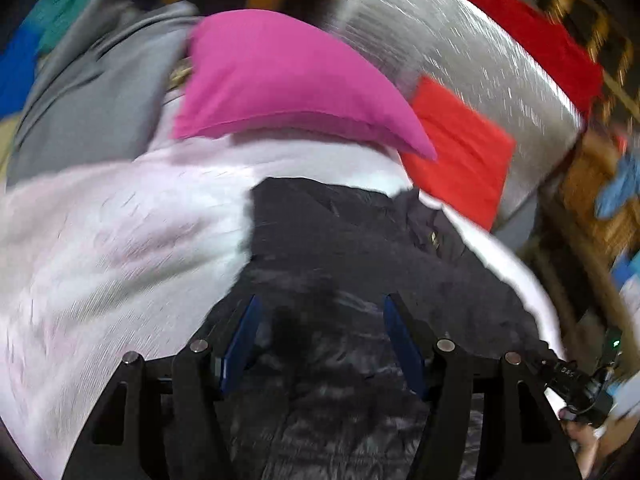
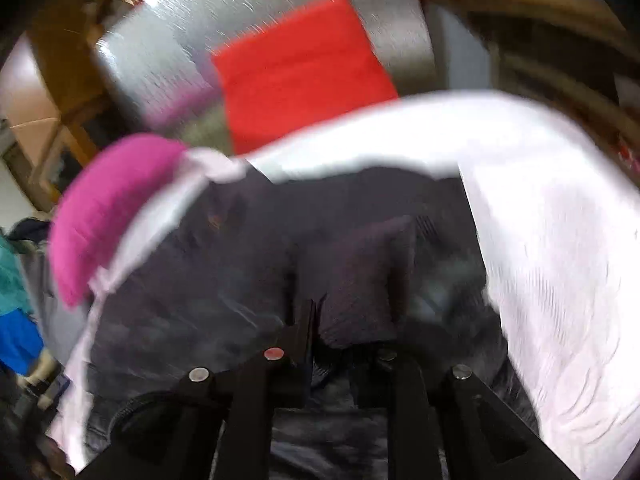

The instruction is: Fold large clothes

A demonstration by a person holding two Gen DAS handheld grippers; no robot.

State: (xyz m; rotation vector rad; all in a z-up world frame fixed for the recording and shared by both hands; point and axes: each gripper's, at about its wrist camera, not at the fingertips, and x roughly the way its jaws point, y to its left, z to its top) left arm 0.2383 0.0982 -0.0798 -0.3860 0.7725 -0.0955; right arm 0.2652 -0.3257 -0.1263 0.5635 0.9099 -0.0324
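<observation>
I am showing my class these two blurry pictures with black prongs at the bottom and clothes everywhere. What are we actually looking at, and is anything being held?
A person holds a two-finger gripper in each hand; a wide-angle camera on each one looks forward along its fingers, so the black prongs are those fingers.

In the left camera's picture, the left gripper is open above a dark garment, which lies on a pale pink cloth. Beyond it lie a folded magenta piece and a folded red piece on a silvery surface.

In the right camera's picture, the right gripper looks shut on a fold of the dark garment.

Motion blur hides finer detail.
</observation>
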